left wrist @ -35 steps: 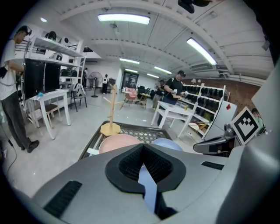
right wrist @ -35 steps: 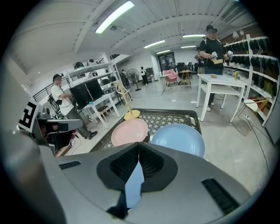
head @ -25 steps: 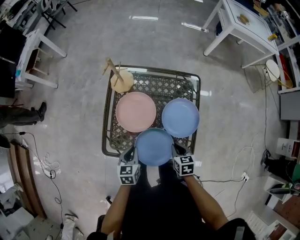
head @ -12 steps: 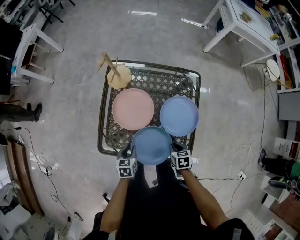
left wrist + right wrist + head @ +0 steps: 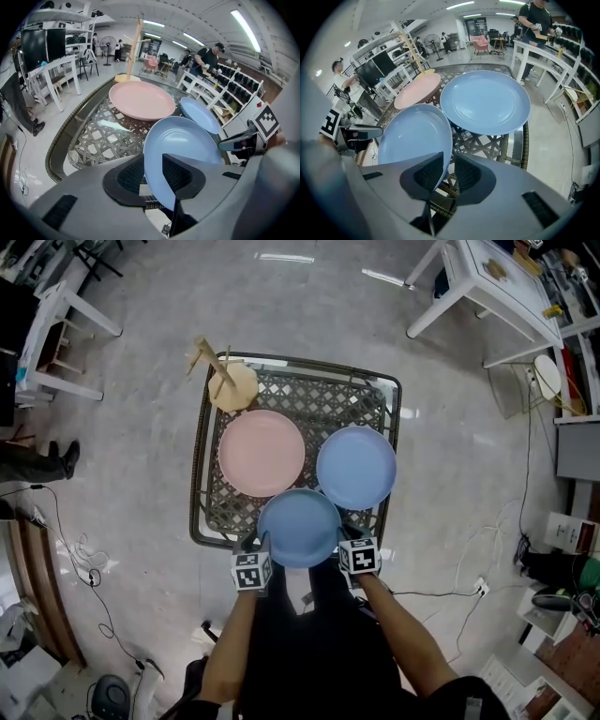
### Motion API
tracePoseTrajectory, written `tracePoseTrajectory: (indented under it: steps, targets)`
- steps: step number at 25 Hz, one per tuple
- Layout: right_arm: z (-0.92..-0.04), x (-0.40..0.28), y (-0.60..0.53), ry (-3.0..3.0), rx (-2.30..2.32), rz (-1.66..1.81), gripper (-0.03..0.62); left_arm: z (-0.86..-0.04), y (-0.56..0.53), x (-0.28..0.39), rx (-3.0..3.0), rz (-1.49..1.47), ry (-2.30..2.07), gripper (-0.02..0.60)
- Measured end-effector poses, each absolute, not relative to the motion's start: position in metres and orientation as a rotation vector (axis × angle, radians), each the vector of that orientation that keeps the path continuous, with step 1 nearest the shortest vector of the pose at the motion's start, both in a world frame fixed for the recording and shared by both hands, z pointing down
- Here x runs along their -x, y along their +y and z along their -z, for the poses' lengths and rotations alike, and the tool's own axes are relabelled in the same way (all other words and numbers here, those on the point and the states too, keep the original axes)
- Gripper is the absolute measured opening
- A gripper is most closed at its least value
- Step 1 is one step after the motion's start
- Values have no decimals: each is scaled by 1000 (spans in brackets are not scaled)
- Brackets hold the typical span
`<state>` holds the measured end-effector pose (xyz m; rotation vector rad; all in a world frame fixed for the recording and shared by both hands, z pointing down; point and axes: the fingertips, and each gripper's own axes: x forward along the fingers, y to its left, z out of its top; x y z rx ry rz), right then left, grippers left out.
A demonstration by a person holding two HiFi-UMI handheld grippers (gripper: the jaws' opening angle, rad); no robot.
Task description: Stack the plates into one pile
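Note:
Three plates lie on a wicker table (image 5: 208, 512): a pink plate (image 5: 261, 453) at the left, a blue plate (image 5: 356, 468) at the right, and a second blue plate (image 5: 298, 528) at the near edge. My left gripper (image 5: 255, 542) is at the near plate's left rim. Its jaws have just been opening, and in the left gripper view (image 5: 152, 176) the rim (image 5: 154, 187) stands loosely between the pads. My right gripper (image 5: 347, 538) is at the right rim. In the right gripper view (image 5: 449, 171) a gap shows beside the rim (image 5: 440, 159).
A wooden stand (image 5: 225, 381) with pegs sits at the table's far left corner. White tables (image 5: 487, 287) stand on the floor at the far right and far left (image 5: 56, 343). Cables trail on the floor at both sides. People stand in the background of the gripper views.
Both grippers and the near blue plate have come down toward the table's near edge. The pink plate and the other blue plate have not moved on the table.

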<state>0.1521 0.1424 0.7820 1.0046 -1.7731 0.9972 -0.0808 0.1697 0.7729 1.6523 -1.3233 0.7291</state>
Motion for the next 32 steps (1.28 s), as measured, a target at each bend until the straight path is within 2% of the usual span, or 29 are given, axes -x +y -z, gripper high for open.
tracePoseTrajectory:
  steps: [9, 13, 18, 32]
  targets:
    - [-797, -154, 146, -1748, -975, -1018, 57, -793, 176, 85, -1590, -742, -1316, 123]
    - [-798, -152, 145, -1748, -971, -1044, 52, -797, 175, 88, -1579, -753, -1325, 74]
    - [-798, -150, 147, -1749, -958, -1040, 35, -799, 177, 87, -1566, -759, -1318, 44]
    - [-781, -148, 146, -1768, -925, -1021, 29, -786, 190, 86, -1567, -779, -1309, 41]
